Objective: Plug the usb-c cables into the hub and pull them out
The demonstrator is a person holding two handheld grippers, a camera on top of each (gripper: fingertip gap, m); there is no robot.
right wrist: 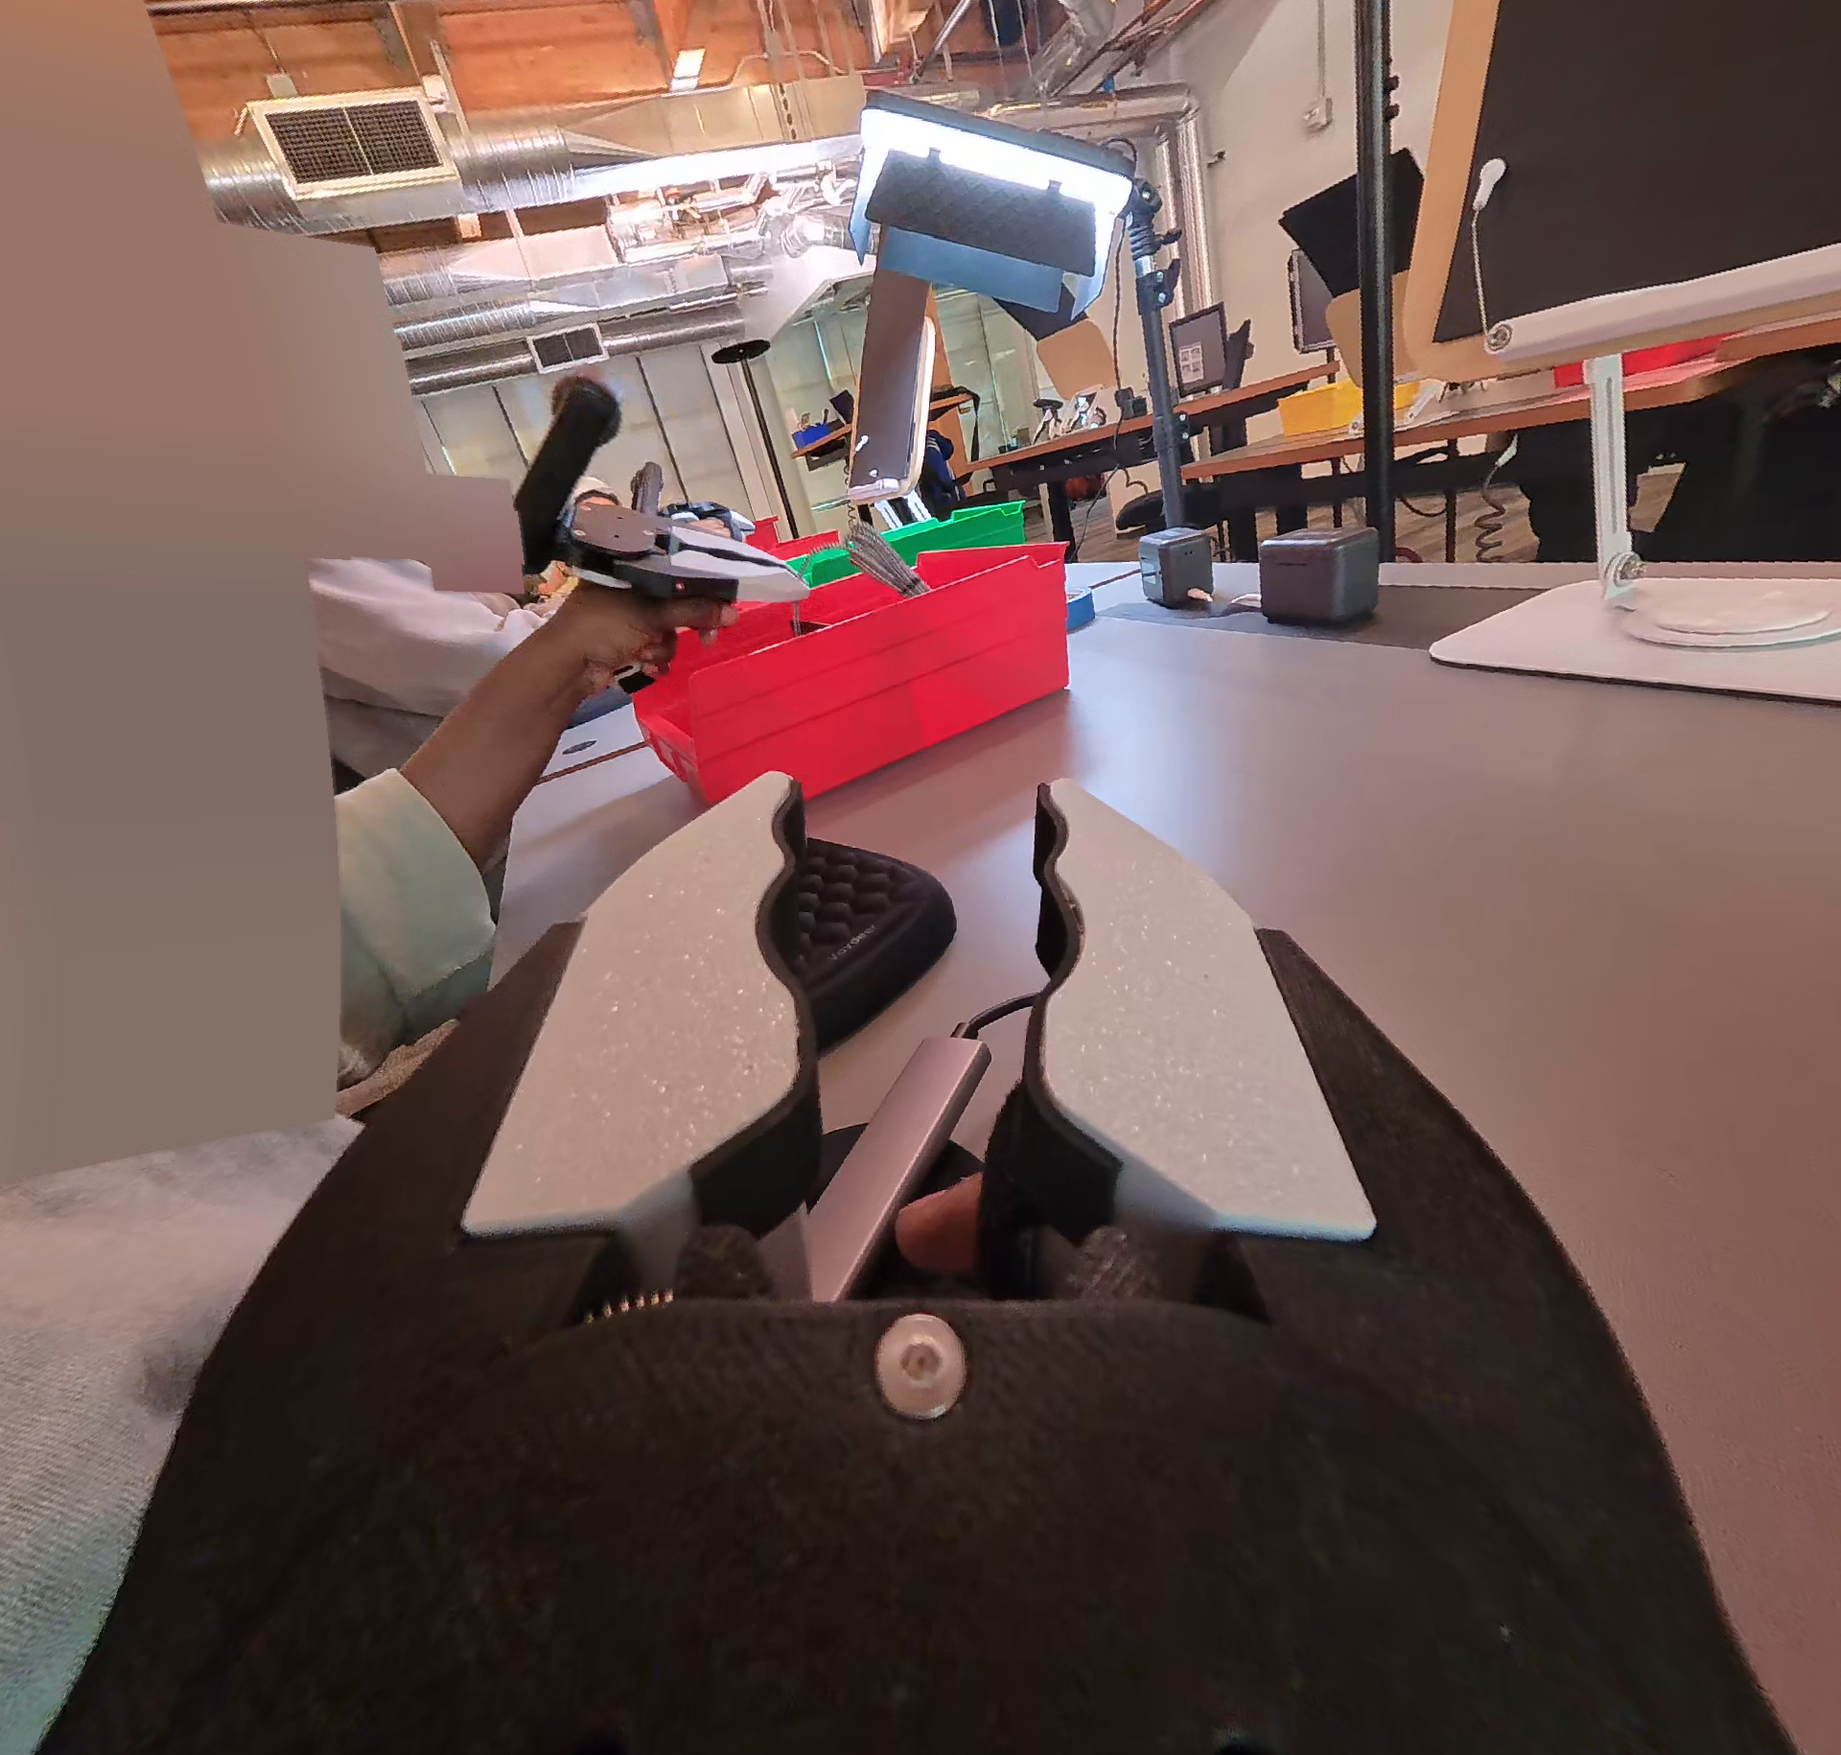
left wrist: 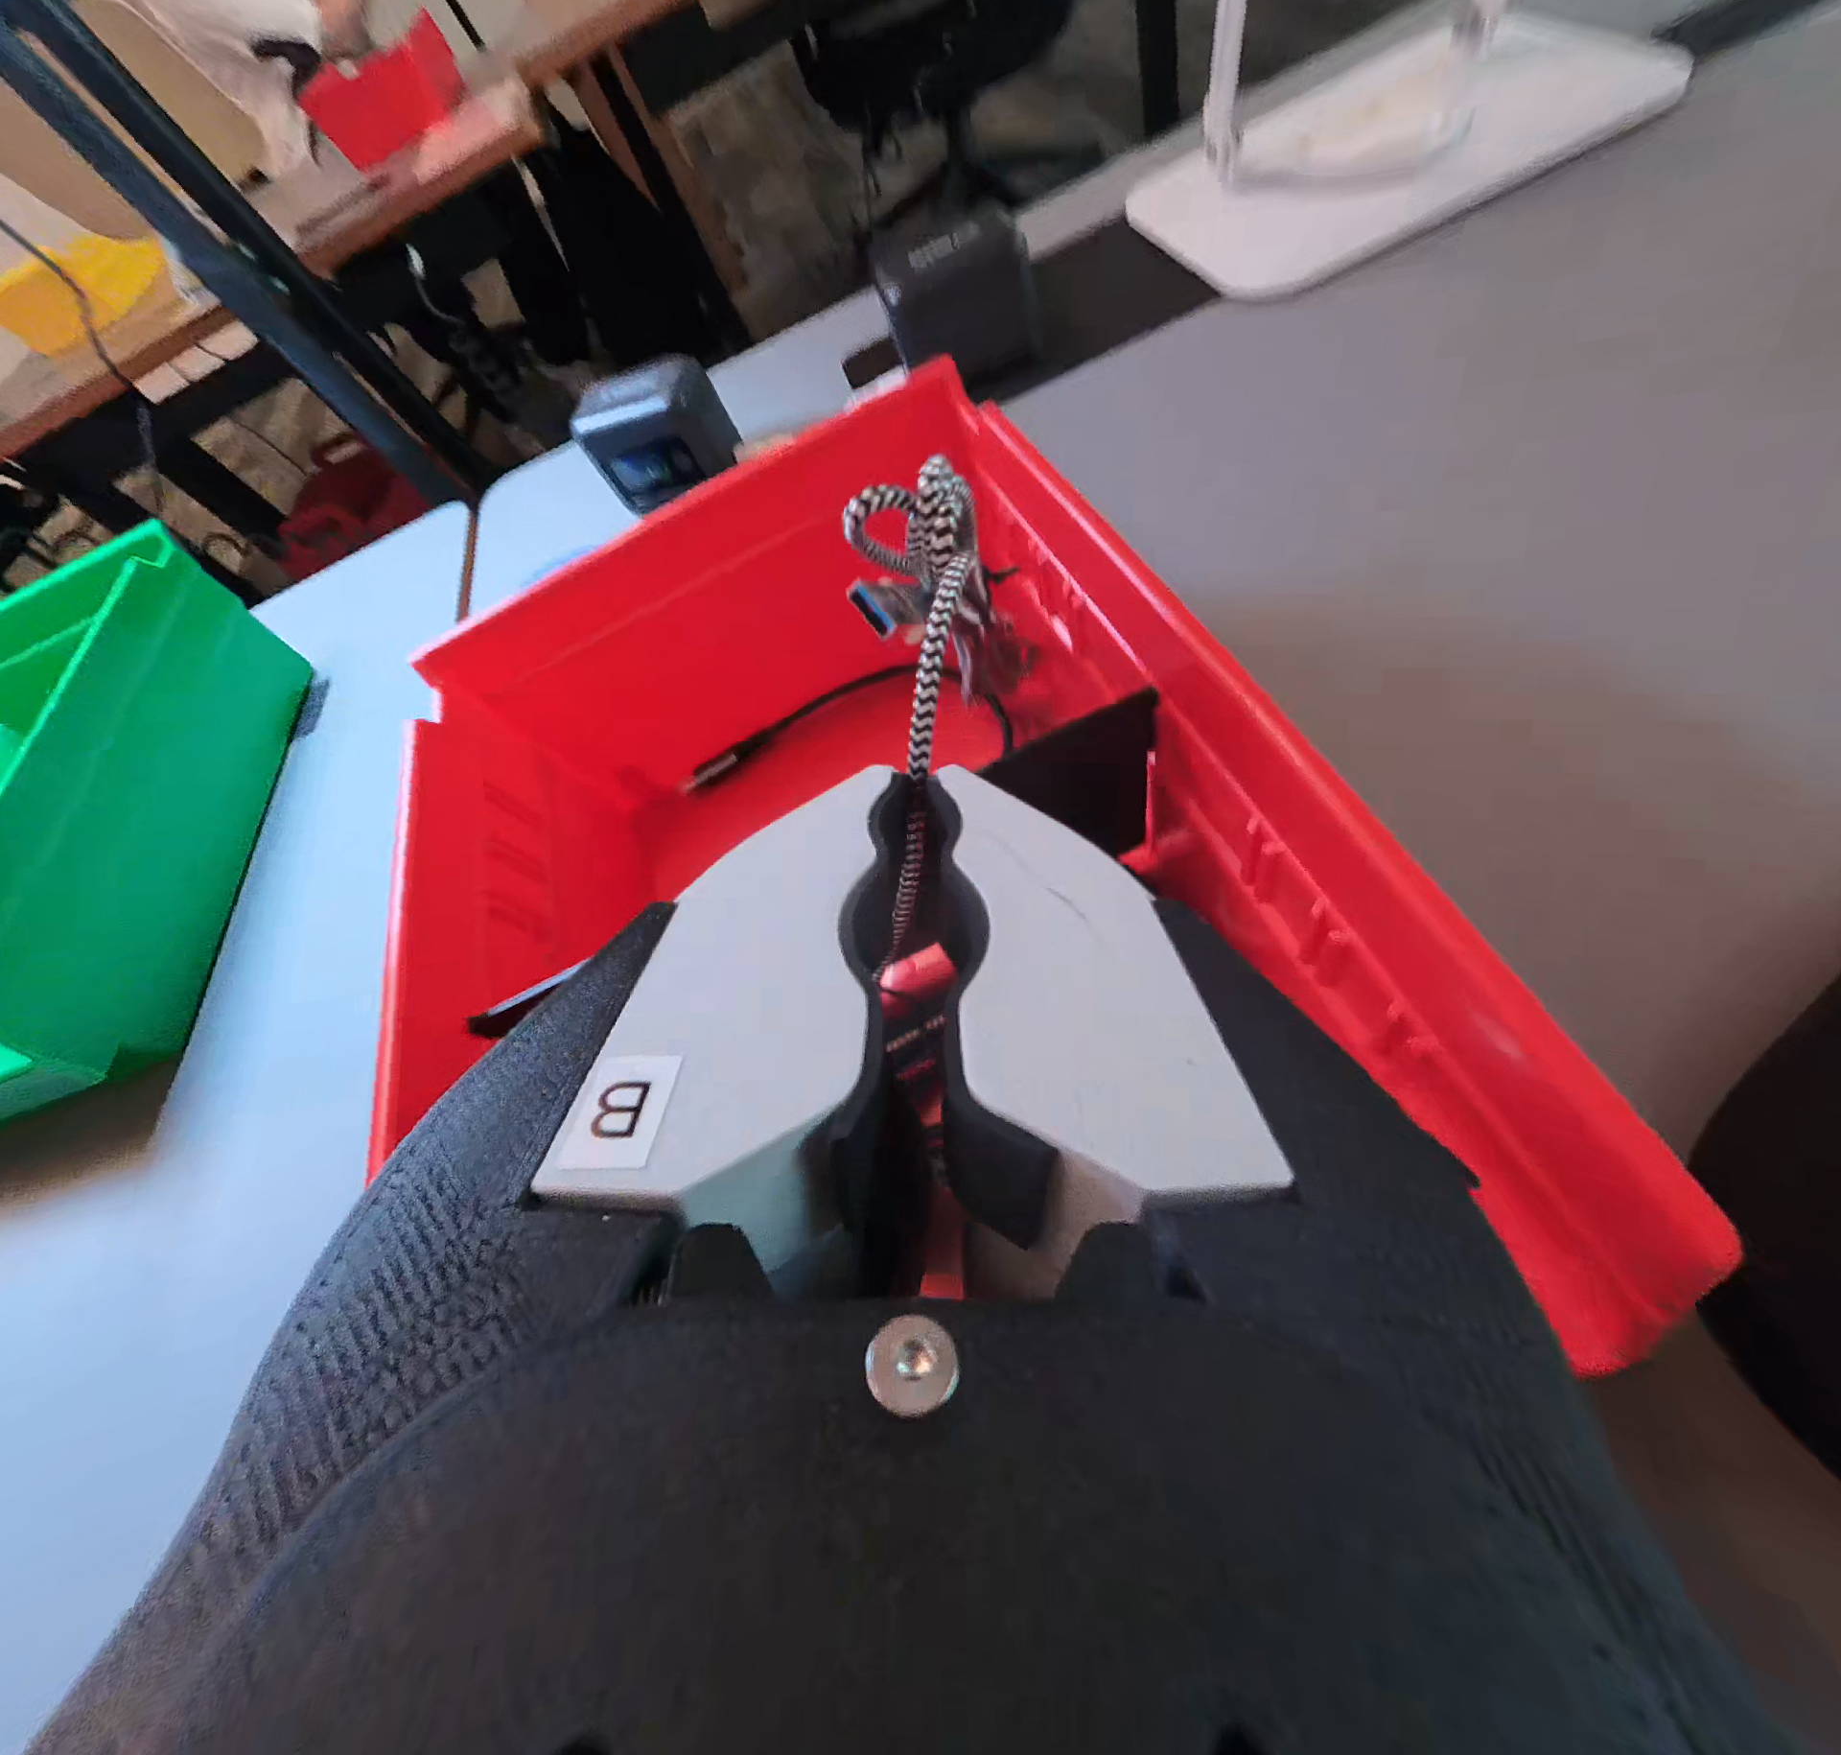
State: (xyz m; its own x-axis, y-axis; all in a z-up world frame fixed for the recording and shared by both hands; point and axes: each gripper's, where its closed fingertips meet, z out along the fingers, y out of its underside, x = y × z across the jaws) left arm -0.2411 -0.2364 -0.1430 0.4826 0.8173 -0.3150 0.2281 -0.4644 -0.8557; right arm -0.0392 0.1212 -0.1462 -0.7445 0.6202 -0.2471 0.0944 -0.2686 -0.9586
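My left gripper (left wrist: 917,779) is shut on a black-and-white braided cable (left wrist: 921,711) and hangs over the red bin (left wrist: 697,631). The cable's coiled end (left wrist: 921,521) and a blue-tipped plug (left wrist: 877,606) dangle beyond the fingertips. A thin black cable with a plug (left wrist: 732,761) lies on the bin floor. My right gripper (right wrist: 917,795) is open, low over the grey table. The slim grey hub (right wrist: 897,1149) shows between the bases of its fingers, untouched by the pads. The left gripper also shows in the right wrist view (right wrist: 697,566), above the red bin (right wrist: 877,681).
A green bin (left wrist: 120,810) stands left of the red one. Two dark charger cubes (left wrist: 956,287) sit behind the bins. A white stand base (left wrist: 1395,153) is at the back right. A black padded rest (right wrist: 867,920) lies just ahead of my right gripper. A fingertip (right wrist: 936,1229) shows beside the hub.
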